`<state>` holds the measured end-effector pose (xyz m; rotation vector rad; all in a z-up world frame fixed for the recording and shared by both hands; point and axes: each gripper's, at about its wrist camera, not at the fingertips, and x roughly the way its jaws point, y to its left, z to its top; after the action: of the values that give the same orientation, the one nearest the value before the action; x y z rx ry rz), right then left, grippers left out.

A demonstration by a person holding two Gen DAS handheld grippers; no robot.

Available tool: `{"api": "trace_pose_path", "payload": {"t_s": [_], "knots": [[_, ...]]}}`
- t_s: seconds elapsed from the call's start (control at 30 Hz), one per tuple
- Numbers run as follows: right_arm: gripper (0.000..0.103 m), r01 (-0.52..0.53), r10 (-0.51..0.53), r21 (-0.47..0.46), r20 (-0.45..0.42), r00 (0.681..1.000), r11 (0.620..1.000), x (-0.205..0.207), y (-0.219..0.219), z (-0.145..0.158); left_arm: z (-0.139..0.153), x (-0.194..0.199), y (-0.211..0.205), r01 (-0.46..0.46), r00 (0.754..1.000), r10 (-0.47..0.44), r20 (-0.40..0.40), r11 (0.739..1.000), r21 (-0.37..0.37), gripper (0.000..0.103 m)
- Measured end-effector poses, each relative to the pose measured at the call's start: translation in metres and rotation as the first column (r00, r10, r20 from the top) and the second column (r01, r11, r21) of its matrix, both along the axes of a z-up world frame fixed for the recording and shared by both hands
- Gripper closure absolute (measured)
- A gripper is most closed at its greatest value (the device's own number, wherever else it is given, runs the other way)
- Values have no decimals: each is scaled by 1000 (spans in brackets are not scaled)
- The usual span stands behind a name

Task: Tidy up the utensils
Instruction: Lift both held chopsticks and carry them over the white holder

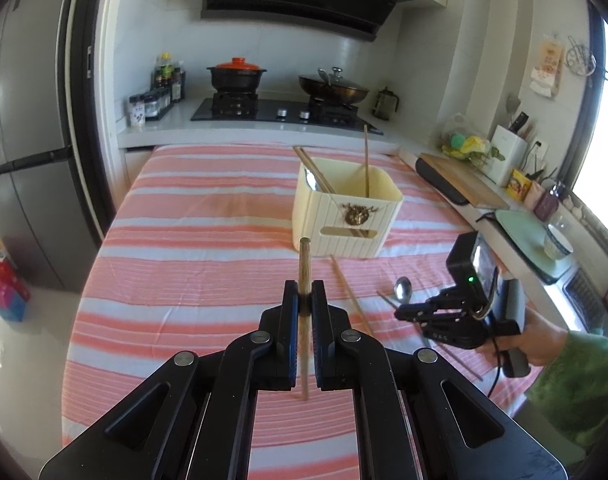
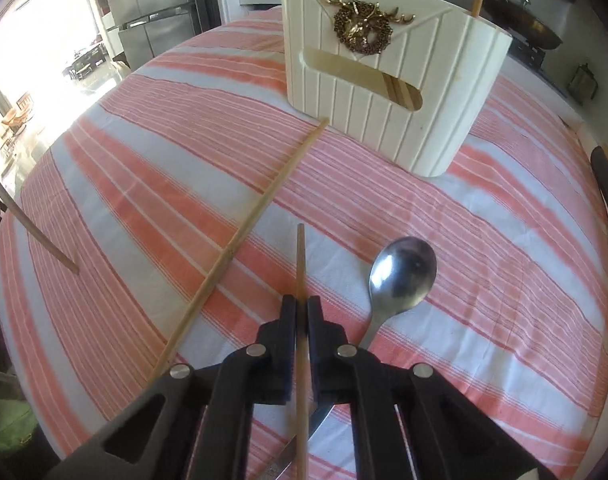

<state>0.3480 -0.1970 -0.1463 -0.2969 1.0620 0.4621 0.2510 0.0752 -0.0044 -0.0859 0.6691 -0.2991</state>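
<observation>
1. A cream utensil box [image 1: 346,216] with a gold ornament [image 1: 358,213] on its front is set on a table covered by a pink and white striped cloth [image 1: 191,240]; it is taken here as the landmark.
2. Several chopsticks [image 1: 316,174] are leaned inside the box at its left, and a single chopstick [image 1: 366,160] is stood inside it towards the right.
3. The left gripper [image 1: 304,300] is held in front of the box, well apart from it, and is clamped on a chopstick [image 1: 304,264] that is pointed upward between the jaws.
4. The right gripper [image 2: 301,312] is held low over the cloth in front of the box and to its right, as seen from the left wrist camera; its jaws are closed tight on another chopstick [image 2: 300,264], which runs lengthwise between them and juts out towards the box.
5. A metal spoon [image 2: 402,276] is laid on the cloth just beside the right gripper, its bowl turned towards the box.
6. A loose chopstick [image 2: 247,236] is laid on the cloth in front of the box, one end close to the box's base.
7. A gloved hand [image 1: 544,348] and a green sleeve [image 1: 584,384] are seen behind the right gripper.
8. A stove [image 1: 283,114] with a pot [image 1: 235,76] and a wok [image 1: 332,90] is seen beyond the box.
</observation>
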Motion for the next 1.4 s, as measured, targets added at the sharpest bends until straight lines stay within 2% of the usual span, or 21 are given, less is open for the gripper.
{"api": "trace_pose_path", "payload": {"t_s": [0.3, 0.4, 0.47, 0.53, 0.67, 0.77, 1.03, 1.4], "knots": [[97, 36, -83, 243, 184, 979, 969, -80, -54, 118, 12, -11, 0, 18, 999, -18, 30, 1000, -4, 99], [97, 39, -109, 290, 232, 967, 956, -98, -66, 147, 16, -11, -4, 25, 999, -25, 39, 1000, -6, 99], [97, 46, -136, 357, 229, 964, 933, -102, -74, 160, 18, -10, -5, 27, 999, -26, 43, 1000, -9, 99], [97, 61, -157, 407, 207, 966, 911, -101, -77, 166, 19, -10, -6, 28, 999, -28, 43, 1000, -11, 99], [97, 64, -162, 391, 224, 961, 918, -102, -83, 169, 18, -10, -6, 28, 999, -28, 39, 1000, 0, 99], [97, 69, -164, 407, 203, 965, 911, -101, -85, 167, 18, -10, -5, 22, 999, -23, 39, 1000, 6, 99], [97, 55, -159, 428, 213, 964, 902, -100, -80, 170, 20, -6, 1, 12, 999, -12, 39, 1000, -1, 99], [97, 106, -191, 468, 140, 972, 878, -99, -97, 172, 12, -1, 2, 13, 1000, -13, 17, 1000, -3, 99]]}}
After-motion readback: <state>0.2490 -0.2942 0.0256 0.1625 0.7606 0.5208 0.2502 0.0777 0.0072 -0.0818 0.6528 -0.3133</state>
